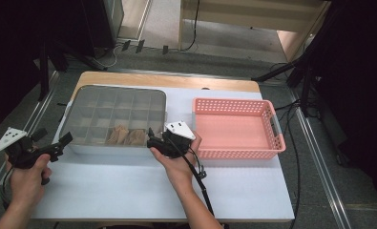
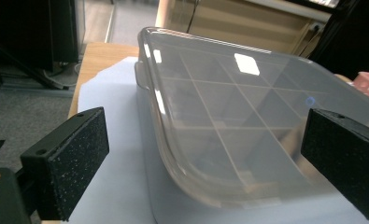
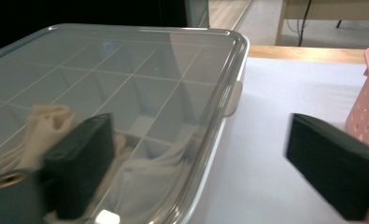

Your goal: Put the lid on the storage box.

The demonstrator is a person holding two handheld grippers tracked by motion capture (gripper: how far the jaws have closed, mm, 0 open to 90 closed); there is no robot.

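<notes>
Both grippers are hovering at the near long side of the compartment box with their jaws standing apart and nothing between the pads. From there the scene is running from large to small.

The surface, covered by a pale sheet, is carrying everything; its wooden far edge is peeking out beyond the sheet, and its near corners are being cut off by the person's forearms in the high view.

The compartment box is sitting toward the far left corner of the surface, its clear lid closed over a grid of cells. Glare and haze on the lid are making most cells hard to read; whether the far ones are holding anything cannot be told. Beige folded cloths are lying in the cells along the near side, blurred through the plastic in the right gripper view.

The pink basket is standing just beside the box toward the right edge, its near left corner being partly covered by the right hand.

The left gripper is pointing at the box's near left corner, just short of it. The right gripper is facing the near right corner, one jaw over the lid's rim, the other over bare sheet; contact cannot be made out.
</notes>
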